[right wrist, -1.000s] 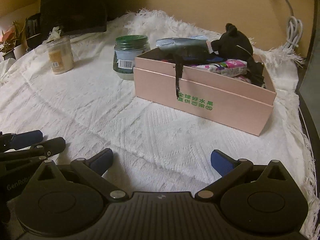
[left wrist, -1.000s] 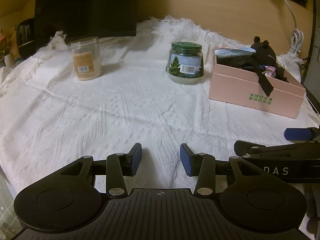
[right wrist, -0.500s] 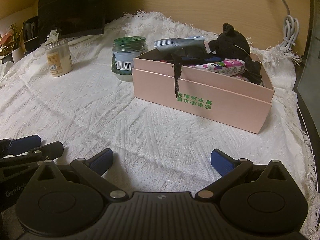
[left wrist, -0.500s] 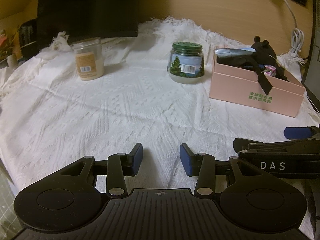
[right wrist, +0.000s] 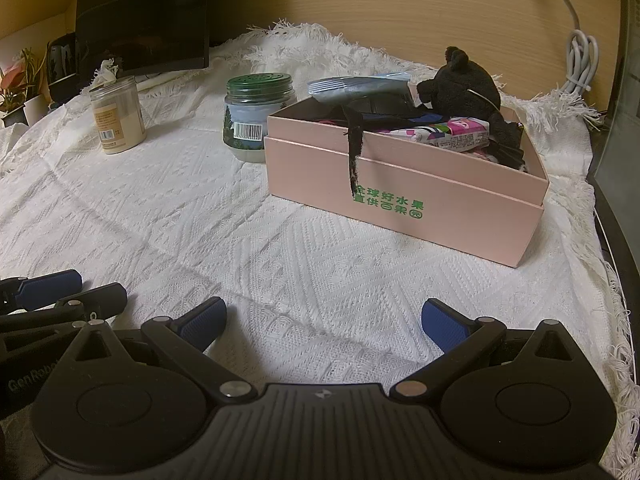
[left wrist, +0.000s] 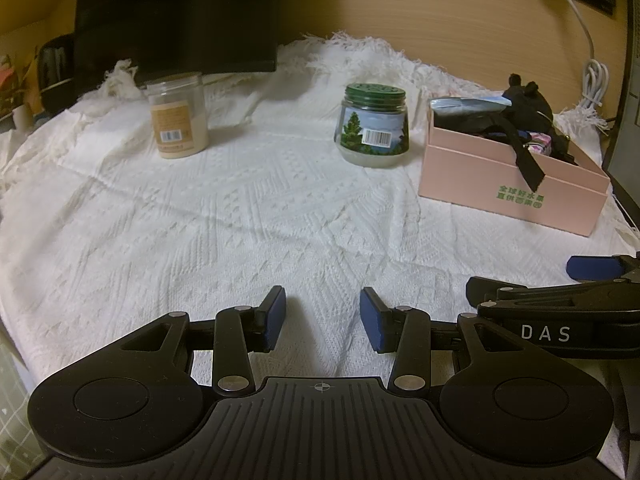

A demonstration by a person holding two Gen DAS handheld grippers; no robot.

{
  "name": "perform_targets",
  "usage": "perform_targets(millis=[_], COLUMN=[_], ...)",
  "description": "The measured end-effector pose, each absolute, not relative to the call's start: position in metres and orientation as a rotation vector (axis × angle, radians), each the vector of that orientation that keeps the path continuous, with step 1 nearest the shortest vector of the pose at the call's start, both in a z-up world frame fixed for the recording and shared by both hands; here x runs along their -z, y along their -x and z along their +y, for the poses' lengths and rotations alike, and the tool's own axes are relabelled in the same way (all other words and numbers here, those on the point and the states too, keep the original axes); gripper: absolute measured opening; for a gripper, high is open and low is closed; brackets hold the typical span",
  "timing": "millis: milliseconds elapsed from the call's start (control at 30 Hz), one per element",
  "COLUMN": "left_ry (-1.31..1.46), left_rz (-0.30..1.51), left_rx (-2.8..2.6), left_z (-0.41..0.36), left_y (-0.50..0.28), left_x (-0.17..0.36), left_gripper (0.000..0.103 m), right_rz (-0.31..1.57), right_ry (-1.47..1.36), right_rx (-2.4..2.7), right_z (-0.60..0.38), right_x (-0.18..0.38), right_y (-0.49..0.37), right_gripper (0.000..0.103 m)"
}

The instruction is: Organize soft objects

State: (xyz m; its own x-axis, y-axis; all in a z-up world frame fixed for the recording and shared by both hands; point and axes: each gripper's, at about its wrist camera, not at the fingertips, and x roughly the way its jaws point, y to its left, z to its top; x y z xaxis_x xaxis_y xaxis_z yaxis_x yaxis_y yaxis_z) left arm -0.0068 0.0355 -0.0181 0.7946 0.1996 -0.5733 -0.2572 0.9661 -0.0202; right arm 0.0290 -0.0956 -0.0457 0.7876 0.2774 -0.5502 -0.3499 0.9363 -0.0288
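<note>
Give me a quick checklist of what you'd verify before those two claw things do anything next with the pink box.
1. Left gripper empty, jaws apart: ok.
2. Right gripper empty, jaws wide apart: ok.
3. Black plush toy inside the pink cardboard box: ok.
4. Black fabric strap tucked in: not ok, it hangs over the front wall.
5. Green-lidded glass jar clear of the box: cannot tell, they look close.
6. White woven cloth free of loose soft items: ok.

Pink box (right wrist: 404, 184) contents mostly hidden behind its front wall. Monitor (left wrist: 176, 20) cut off at the top edge. Jar (right wrist: 256, 116) barcode digits too small to read.
</note>
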Motion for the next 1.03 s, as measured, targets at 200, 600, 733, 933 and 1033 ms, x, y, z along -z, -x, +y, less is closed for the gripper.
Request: perform_targets(millis=[200, 600, 733, 933, 1033], left_ry=[0.101, 0.113, 0.107, 0.112, 0.118], left_rz=[0.605, 0.605, 0.608, 0.61, 0.612], left_rx=[-0.246, -0.25, -0.25, -0.251, -0.248], left_z=[0.0357, 0.0367, 0.0357, 0.0363, 0.0357], left_y=[0.0069, 0.0066, 0.0064, 0.0062, 0.0066], left_x=[0.018, 0.0178, 0.0177, 0.0173, 0.0168], left_gripper=[0.046, 0.046, 0.046, 0.045, 0.045], right_rz=[0.571, 0.572, 0.572, 0.572, 0.572], right_ry=[0.132, 0.131, 0.133, 0.132, 0.132], right_rx=[-0.339, -0.338, -0.338, -0.338, -0.338], right_z=[-0.0954, -0.0954, -0.0952, -0.0951, -0.0951], right_x=[0.0457, 0.0456, 0.0456, 0.0456, 0.0456], right_y=[-0.0288, -0.0288, -0.0288, -0.0287, -0.0287], right_gripper=[0.103, 0.103, 0.103, 0.103, 0.103])
